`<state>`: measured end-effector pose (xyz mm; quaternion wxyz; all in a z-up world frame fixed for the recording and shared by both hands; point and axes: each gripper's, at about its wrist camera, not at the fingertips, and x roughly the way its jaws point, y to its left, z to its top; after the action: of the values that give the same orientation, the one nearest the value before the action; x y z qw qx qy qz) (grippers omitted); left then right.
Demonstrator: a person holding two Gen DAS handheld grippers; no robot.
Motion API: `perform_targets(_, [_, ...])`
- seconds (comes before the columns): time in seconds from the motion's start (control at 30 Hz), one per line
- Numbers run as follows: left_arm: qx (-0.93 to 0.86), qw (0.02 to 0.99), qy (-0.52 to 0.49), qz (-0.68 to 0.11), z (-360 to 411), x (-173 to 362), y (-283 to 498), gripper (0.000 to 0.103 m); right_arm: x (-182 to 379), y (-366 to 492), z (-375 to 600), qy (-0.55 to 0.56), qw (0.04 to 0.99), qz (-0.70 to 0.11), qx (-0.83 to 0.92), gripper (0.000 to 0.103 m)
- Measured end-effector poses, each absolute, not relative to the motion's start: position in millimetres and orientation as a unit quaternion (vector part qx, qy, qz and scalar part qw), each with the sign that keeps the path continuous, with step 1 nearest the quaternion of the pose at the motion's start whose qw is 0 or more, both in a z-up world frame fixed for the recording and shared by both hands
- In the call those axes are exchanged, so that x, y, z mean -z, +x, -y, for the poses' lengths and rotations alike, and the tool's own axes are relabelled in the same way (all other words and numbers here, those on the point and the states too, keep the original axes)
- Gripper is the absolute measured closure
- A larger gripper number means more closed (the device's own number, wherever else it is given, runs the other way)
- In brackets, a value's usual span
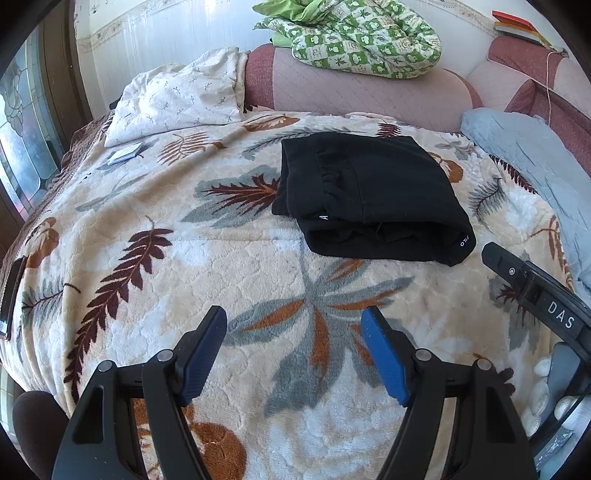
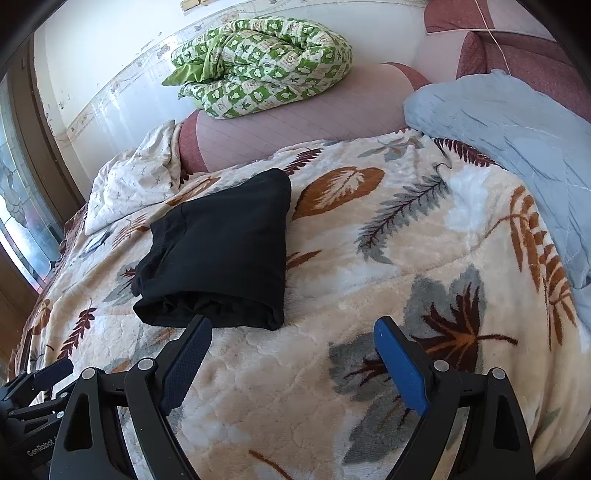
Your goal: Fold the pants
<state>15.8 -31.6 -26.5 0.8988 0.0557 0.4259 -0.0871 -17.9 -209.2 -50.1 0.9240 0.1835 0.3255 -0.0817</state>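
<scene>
Black pants (image 1: 369,195) lie folded into a compact bundle on the leaf-patterned blanket (image 1: 184,277), ahead and slightly right in the left wrist view. In the right wrist view the pants (image 2: 221,251) lie ahead and to the left. My left gripper (image 1: 295,325) is open and empty, above the blanket, short of the pants. My right gripper (image 2: 293,338) is open and empty, its left fingertip (image 2: 201,328) just in front of the bundle's near edge. The right gripper's finger (image 1: 517,273) shows at the right of the left wrist view.
A green checked quilt (image 1: 354,33) sits on the pink headboard cushion (image 1: 369,88). A white pillow (image 1: 173,96) lies at the back left, a blue quilt (image 2: 517,147) at the right. A small card (image 1: 123,155) lies near the pillow. A window is at the left.
</scene>
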Motion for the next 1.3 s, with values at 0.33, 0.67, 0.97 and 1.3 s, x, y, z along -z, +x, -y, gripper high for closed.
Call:
perform_targets(0.33, [0.088, 0.901, 0.059, -0.420, 30, 24, 17, 0.028, 54, -16, 209, 0.179, 0.923, -0.329, 0.087, 0.010])
perform_targets(0.67, [0.077, 0.912, 0.072, -0.396, 29, 15, 14, 0.028, 58, -13, 207, 0.166, 0.923, -0.335, 0.095, 0.010])
perform_targets(0.97, [0.077, 0.921, 0.082, -0.374, 29, 9, 8, 0.028, 57, -13, 201, 0.152, 0.925, -0.336, 0.092, 0.010])
perform_targets(1.3, [0.076, 0.923, 0.077, -0.368, 24, 9, 7, 0.028, 59, -12, 193, 0.139, 0.926, -0.340, 0.086, 0.010])
